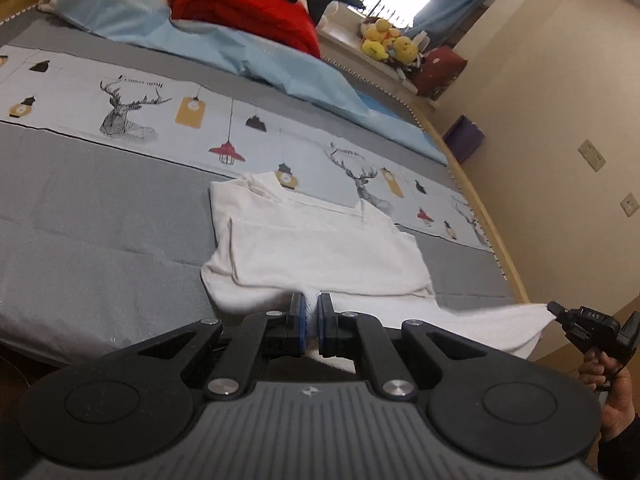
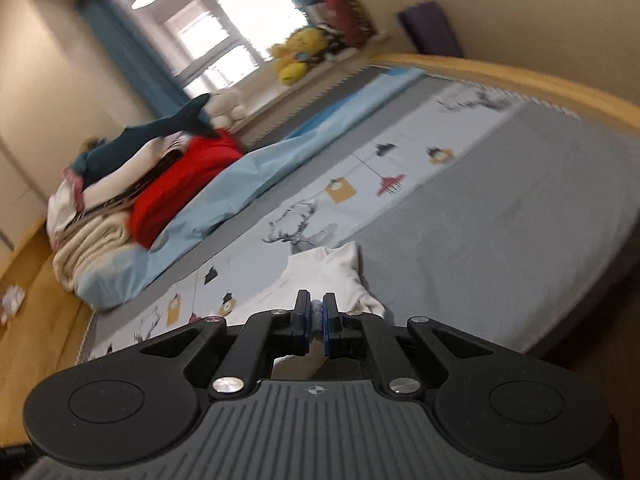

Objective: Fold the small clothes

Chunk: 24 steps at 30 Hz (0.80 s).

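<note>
The left gripper (image 1: 311, 312) has its blue-padded jaws clenched on a bunched bit of the near hem of the small white cotton garment (image 1: 320, 248), the cloth pinched between the pads and running straight ahead from them onto the grey quilted bed cover (image 1: 100, 208). Off to the right of those jaws, the right gripper (image 1: 558, 312) grips the other near corner of the same hem; in its own view the right gripper's (image 2: 316, 316) jaws are likewise closed, with a small wad of pale fabric showing between the pads. Between the two grips the hem hangs in a lifted, taut band, so the held edge runs crosswise, left to right, while the body of the garment lies flat beyond the jaws, its neckline end farthest off and resting on the pale printed strip with deer and lamp drawings (image 1: 132, 112). A sleeve or side already seems turned in over the body. The fold ahead would likely carry this held edge forward, away from both jaws, toward the far neckline; both grippers appear about equally near the hem, so they should travel together to keep it level.
</note>
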### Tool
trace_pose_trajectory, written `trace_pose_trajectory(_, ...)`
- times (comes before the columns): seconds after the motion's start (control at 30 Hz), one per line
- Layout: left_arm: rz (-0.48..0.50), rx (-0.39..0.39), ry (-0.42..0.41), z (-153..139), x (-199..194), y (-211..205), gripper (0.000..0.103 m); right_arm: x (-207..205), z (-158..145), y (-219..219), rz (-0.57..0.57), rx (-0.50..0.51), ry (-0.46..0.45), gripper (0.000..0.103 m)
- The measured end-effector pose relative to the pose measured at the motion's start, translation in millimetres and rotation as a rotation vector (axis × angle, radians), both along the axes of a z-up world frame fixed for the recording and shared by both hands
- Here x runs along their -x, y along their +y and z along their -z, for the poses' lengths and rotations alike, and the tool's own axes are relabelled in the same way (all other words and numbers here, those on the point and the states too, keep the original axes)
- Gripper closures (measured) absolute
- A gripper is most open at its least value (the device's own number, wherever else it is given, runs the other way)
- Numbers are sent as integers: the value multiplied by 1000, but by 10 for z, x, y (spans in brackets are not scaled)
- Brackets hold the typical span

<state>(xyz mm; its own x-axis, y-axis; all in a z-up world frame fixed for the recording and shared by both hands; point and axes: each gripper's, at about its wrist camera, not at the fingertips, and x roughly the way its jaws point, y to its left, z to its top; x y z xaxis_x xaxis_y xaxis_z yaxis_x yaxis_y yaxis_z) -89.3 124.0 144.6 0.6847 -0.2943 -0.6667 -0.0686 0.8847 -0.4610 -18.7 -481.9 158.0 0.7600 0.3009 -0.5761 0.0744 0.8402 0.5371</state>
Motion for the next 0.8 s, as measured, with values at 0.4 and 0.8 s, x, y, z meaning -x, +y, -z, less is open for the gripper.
trace_pose_trajectory(0.4,-86,-186,195,972,-1711,246,97,-1552,680,448,34,59,187,98)
trace_pose_trajectory(0.8,-151,-118,188,1206,-2186,464,96,-2407,1183,734,71,169,223,95)
